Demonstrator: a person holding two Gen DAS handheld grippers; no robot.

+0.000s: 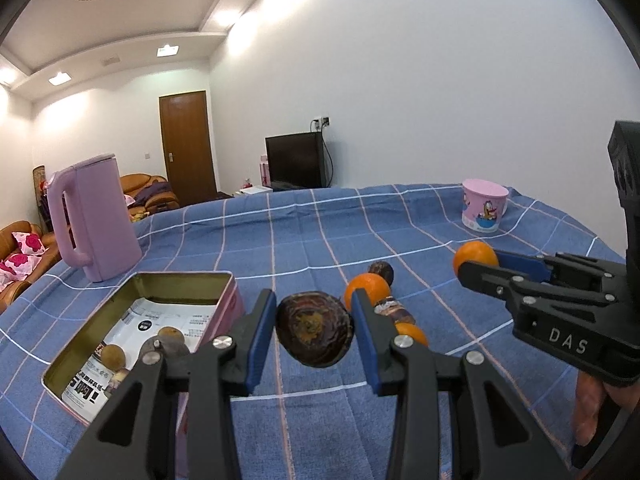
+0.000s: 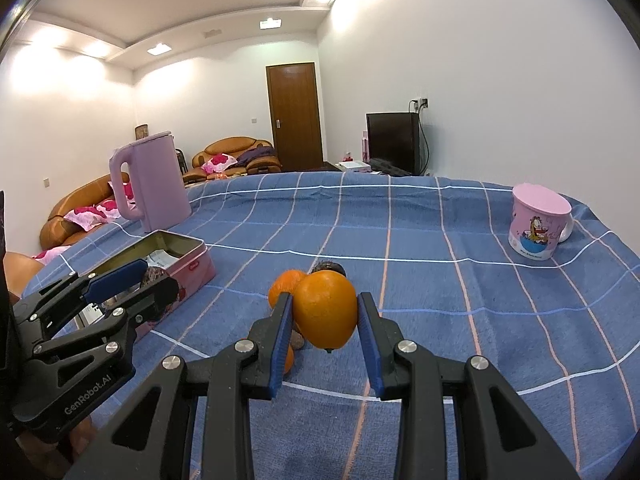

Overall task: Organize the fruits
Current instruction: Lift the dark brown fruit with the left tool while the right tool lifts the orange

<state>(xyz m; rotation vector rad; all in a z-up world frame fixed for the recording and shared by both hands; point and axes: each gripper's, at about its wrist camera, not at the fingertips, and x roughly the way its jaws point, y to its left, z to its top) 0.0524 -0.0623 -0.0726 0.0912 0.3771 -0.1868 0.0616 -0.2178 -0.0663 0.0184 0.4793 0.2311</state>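
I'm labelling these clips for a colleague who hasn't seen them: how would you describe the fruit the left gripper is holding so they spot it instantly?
On the blue checked tablecloth, look just right of the open pink tin. The left gripper is shut on the dark purple-brown fruit. Unlike the smooth bright oranges behind it, its skin is dull, mottled and nearly black.
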